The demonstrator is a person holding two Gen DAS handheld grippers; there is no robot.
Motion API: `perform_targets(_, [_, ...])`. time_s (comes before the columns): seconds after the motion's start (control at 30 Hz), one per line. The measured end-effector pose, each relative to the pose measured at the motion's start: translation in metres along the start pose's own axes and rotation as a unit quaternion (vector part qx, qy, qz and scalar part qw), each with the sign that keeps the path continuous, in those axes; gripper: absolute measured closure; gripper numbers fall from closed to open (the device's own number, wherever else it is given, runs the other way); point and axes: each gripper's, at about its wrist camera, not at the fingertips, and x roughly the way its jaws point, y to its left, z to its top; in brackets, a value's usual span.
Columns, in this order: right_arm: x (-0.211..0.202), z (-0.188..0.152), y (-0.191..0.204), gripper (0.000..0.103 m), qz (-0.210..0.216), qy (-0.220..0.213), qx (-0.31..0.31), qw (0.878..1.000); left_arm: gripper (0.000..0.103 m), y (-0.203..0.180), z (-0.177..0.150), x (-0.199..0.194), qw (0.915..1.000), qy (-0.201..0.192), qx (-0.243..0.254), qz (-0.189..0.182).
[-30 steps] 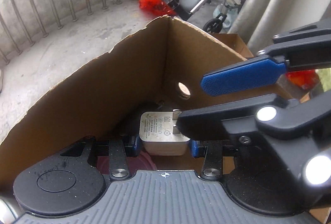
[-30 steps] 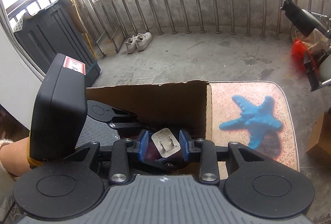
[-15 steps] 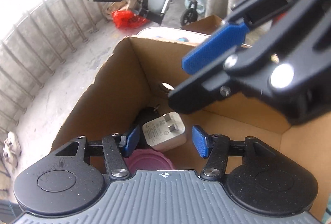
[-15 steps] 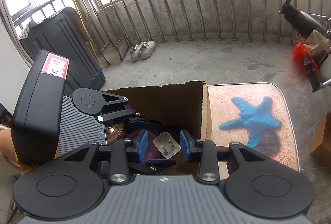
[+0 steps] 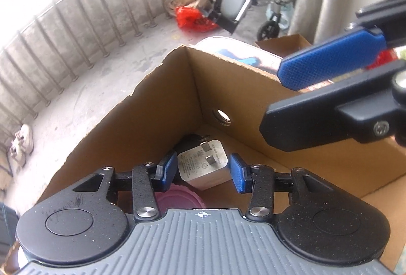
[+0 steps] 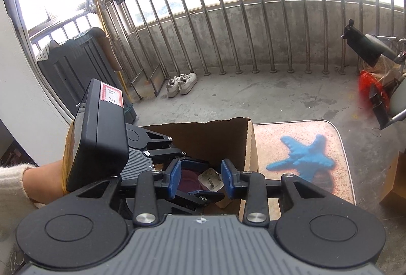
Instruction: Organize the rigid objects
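A white plug charger (image 5: 203,163) lies loose in the far corner of an open cardboard box (image 5: 152,107), prongs up, against a black item and beside a pink round lid (image 5: 177,198). My left gripper (image 5: 203,171) is open above it, blue pads either side, not touching. My right gripper (image 6: 200,179) is open and empty above the box (image 6: 203,138); the charger (image 6: 210,179) shows between its pads, far below. The right gripper's blue fingers (image 5: 330,61) cross the top right of the left wrist view.
The box stands on a stool top with a blue starfish print (image 6: 302,158). A balcony railing (image 6: 228,21), white shoes (image 6: 181,83), a dark suitcase (image 6: 73,66) and a wheelchair (image 5: 241,3) surround it. A smaller cardboard box (image 5: 284,42) sits behind.
The charger, held in my left gripper a second ago, was let go and now lies in the box. Both grippers have lifted and drawn back.
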Motion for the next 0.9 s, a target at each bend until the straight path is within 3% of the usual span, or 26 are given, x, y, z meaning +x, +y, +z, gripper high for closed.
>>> perform_targets(0.1, [-0.002, -0.003, -0.005, 0.065, 0.002, -0.003, 0.012, 1.000, 0.059, -0.001, 0.002, 0.000, 0.9987, 0.002, -0.040, 0.031])
perform_targets(0.27, [-0.009, -0.005, -0.010, 0.065, -0.007, -0.008, 0.012, 1.000, 0.059, -0.004, 0.012, 0.003, 0.9955, 0.020, -0.068, 0.063])
perform_targets(0.57, [-0.028, -0.010, -0.008, 0.065, -0.004, -0.018, 0.010, 1.000, 0.055, -0.006, 0.006, -0.027, 0.9959, 0.016, -0.040, 0.080])
perform_targets(0.67, [-0.038, -0.010, -0.006, 0.064, -0.005, -0.025, 0.013, 1.000, 0.052, -0.003, -0.004, -0.066, 0.9952, -0.016, -0.040, 0.088])
perform_targets(0.73, [-0.048, -0.012, -0.003, 0.061, -0.003, -0.031, 0.014, 0.999, 0.047, -0.007, -0.021, -0.107, 0.9934, -0.069, -0.036, 0.084])
perform_targets(0.8, [-0.061, -0.018, 0.000, 0.060, -0.001, -0.039, 0.010, 0.999, 0.042, -0.014, -0.049, -0.151, 0.9894, -0.124, -0.035, 0.067])
perform_targets(0.9, [-0.083, -0.030, 0.008, 0.060, 0.011, -0.052, 0.004, 0.999, 0.040, -0.031, -0.099, -0.196, 0.9827, -0.175, -0.054, 0.031])
